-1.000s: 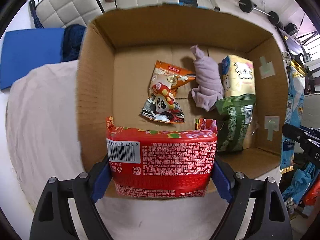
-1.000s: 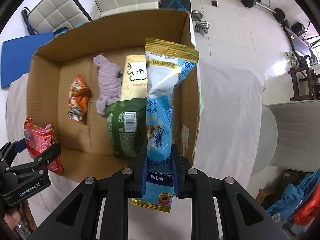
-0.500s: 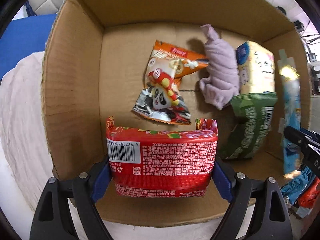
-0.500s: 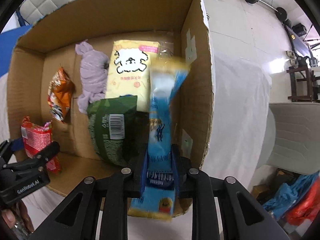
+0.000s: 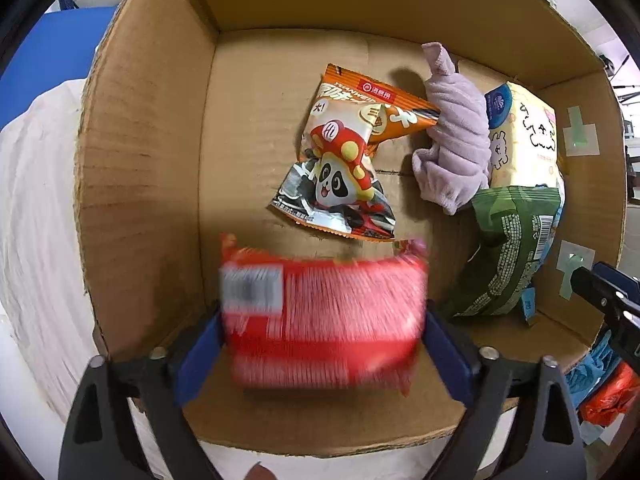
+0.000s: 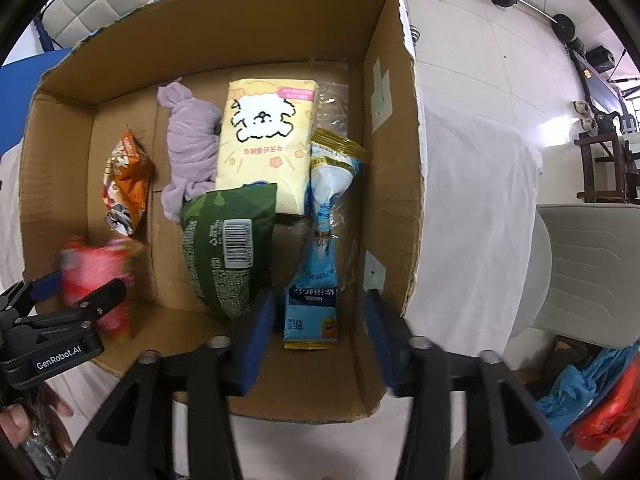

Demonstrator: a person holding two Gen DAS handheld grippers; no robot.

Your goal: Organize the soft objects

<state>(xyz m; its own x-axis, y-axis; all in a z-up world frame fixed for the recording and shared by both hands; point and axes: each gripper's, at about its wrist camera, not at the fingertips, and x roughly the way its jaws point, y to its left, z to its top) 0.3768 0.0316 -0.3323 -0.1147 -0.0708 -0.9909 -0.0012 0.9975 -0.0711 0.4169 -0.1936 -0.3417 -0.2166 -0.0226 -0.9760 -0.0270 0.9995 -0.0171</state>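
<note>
The red packet (image 5: 322,320) is seen between the blue fingers of the left gripper (image 5: 322,336), its long axis crosswise to them, blurred, above the near left corner of the cardboard box (image 5: 140,160); whether it is clamped cannot be told; the right gripper (image 6: 320,332) is spread open, the blue pouch (image 6: 326,240) lying lengthwise between its fingers on the box floor.

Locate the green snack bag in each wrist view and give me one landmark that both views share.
Left wrist view: the green snack bag lies at the right side, inside the cardboard box, below the yellow pack.
Right wrist view: the green snack bag sits at centre left, barcode facing up, overlapping the yellow pack's near end.
Shared landmark: the purple cloth, just beyond the bag.
</note>
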